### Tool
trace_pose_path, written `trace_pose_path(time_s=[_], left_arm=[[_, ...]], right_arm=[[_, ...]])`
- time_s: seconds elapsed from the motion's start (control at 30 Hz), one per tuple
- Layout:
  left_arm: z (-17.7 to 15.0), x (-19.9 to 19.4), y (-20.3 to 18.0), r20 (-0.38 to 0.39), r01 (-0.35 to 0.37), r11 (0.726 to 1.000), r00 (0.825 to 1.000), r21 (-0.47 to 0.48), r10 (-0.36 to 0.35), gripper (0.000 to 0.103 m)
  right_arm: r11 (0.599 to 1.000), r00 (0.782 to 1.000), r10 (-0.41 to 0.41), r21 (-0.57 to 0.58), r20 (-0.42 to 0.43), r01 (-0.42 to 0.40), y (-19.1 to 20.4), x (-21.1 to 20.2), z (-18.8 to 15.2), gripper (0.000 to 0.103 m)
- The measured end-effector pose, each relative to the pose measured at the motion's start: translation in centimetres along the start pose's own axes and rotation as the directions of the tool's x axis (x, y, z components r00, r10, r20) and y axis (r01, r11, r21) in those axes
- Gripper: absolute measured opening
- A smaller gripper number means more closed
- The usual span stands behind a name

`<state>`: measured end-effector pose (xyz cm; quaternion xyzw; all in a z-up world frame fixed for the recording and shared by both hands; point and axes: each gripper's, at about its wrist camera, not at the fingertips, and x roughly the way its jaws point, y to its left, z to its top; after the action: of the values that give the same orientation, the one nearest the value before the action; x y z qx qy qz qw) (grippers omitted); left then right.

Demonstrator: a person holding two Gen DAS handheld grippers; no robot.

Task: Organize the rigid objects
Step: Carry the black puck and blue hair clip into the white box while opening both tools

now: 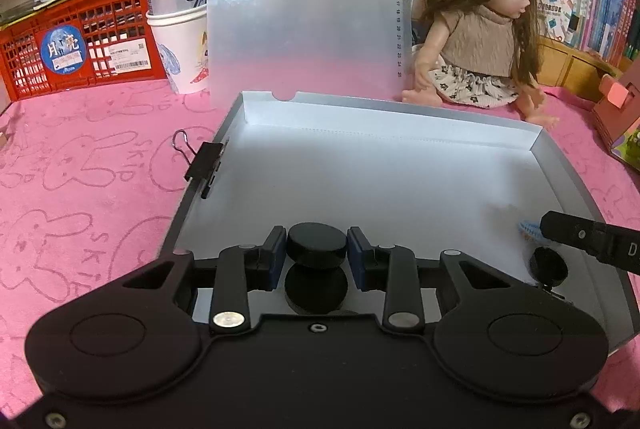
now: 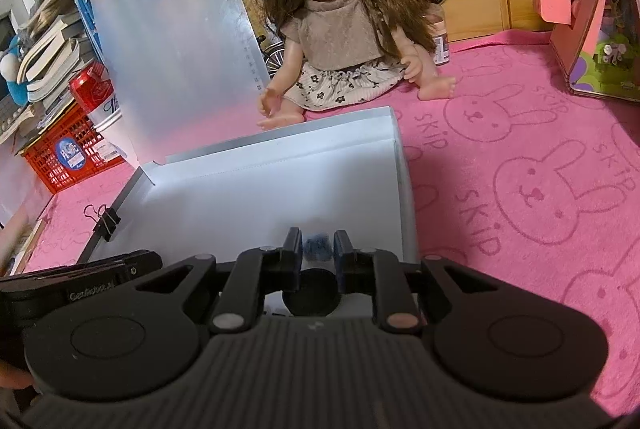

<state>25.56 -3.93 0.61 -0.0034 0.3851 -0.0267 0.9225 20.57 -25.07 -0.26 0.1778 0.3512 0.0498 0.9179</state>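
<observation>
Between left tool [image 1: 317,249] fingers: black disc [image 1: 317,244] pinched over white box [image 1: 400,165] floor | right tool [image 2: 317,249]: narrowly parted around blue tuft [image 2: 316,245], grip unclear | risk: disc slipping, rolling onto second disc [image 1: 316,289]

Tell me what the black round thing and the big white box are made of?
The black round disc looks like matte plastic or rubber: dull, without shine. The white box seems to be thin cardboard or plastic sheet, with folded corners and smooth walls.
</observation>
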Motion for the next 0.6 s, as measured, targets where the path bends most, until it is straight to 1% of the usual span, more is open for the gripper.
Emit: trace_pose_path(time_s=[0.03,0.1,0.17,0.23,0.3,0.43,0.5,0.6], left_arm=[[0.0,-0.2,0.0,0.004,-0.003,1.0,1.0,0.004,0.003,0.039],[0.0,-0.7,0.0,0.015,-0.002,1.0,1.0,0.011,0.002,0.043],[0.0,-1.4,-0.1,0.029,0.0,1.0,1.0,0.017,0.0,0.046],[-0.1,-2.1,-0.1,0.041,0.001,1.0,0.999,0.021,-0.001,0.052],[-0.3,-3.1,-0.1,0.055,0.003,1.0,0.999,0.027,-0.004,0.056],[-1.1,-5.4,-0.1,0.091,0.015,0.999,0.996,0.047,-0.019,0.064],[-1.6,-6.6,-0.1,0.106,0.026,0.998,0.994,0.055,-0.032,0.069],[-2.4,-8.4,-0.1,0.126,0.047,0.997,0.991,0.065,-0.054,0.072]], right_arm=[[1.0,1.0,0.002,0.0,0.004,-0.002,0.0,-0.1,0.0,0.026],[1.0,1.0,0.001,-0.003,0.011,-0.001,0.0,-0.4,0.0,0.045],[1.0,1.0,0.006,-0.017,0.024,-0.005,0.2,-1.0,0.0,0.049],[0.999,0.999,0.007,-0.038,0.039,-0.006,0.5,-1.7,0.0,0.052],[0.998,0.998,0.014,-0.059,0.059,-0.011,0.8,-2.6,-0.1,0.059],[0.995,0.995,0.035,-0.1,0.091,-0.025,1.6,-4.4,-0.6,0.065],[0.991,0.992,0.044,-0.128,0.114,-0.03,2.0,-5.6,-1.1,0.075],[0.986,0.987,0.065,-0.161,0.145,-0.041,2.6,-7.3,-1.8,0.083]])
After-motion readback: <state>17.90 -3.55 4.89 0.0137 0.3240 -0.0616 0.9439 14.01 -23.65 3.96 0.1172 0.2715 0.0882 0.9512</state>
